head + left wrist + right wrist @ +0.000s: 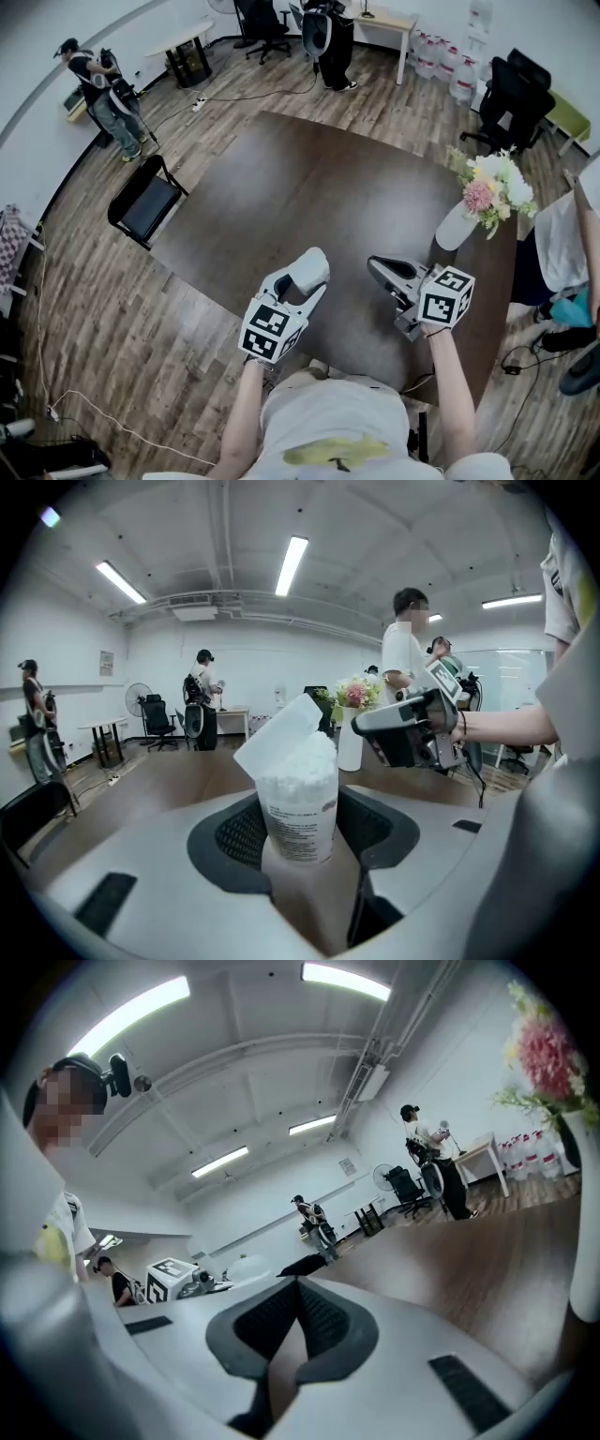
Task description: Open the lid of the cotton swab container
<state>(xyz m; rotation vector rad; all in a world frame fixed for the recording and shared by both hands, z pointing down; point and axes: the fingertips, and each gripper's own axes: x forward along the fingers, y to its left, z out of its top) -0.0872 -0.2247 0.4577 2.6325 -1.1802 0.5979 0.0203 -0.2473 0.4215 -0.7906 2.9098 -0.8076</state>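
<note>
My left gripper [302,284] is shut on the cotton swab container [310,269], a clear tube packed with white swabs [298,799], and holds it upright over the table's near edge. Its flat white lid [281,733] stands tilted up at the left of the rim, leaving the swab tops bare. The left gripper [300,834] grips the tube low on its labelled body. My right gripper [377,268] hovers just right of the container, apart from it, shut with nothing between its pads [298,1314]. It shows sideways in the left gripper view [405,735].
A dark brown table [309,187] spreads ahead. A white vase [457,228] with flowers [494,187] stands at its right edge. A black chair [145,202] sits by the left edge. Several people, office chairs and desks stand further off on the wooden floor.
</note>
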